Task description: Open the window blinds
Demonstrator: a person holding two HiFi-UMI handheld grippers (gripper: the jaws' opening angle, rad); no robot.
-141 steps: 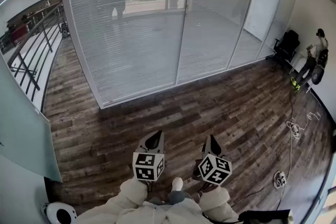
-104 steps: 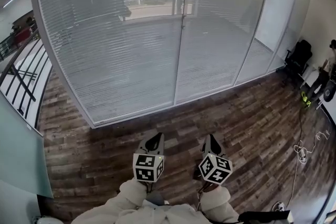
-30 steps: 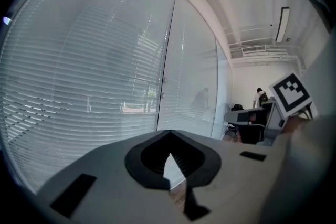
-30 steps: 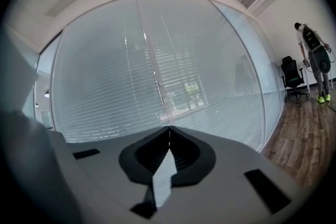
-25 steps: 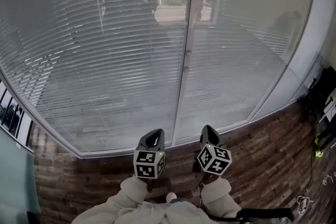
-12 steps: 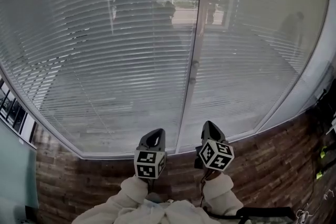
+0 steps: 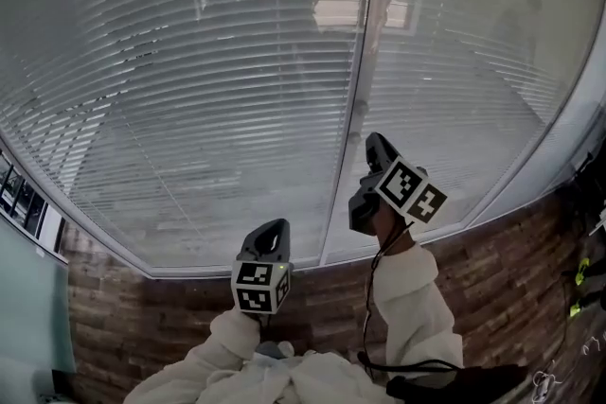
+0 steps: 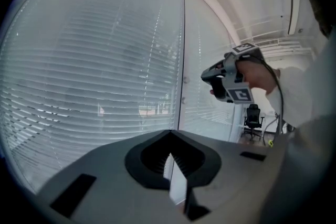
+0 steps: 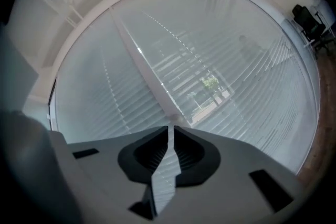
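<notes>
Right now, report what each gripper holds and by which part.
Nothing is held. The left gripper and right gripper are both shut and empty, facing the blinds.

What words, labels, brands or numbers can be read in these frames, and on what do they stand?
None can be read in any view.
The cubes on the left gripper and the right gripper bear only black-and-white square patterns, not letters.
The window blinds show no print.

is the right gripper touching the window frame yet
Apart. In the left gripper view a strip of blinds shows between the window frame and the tip of the right gripper.
</notes>
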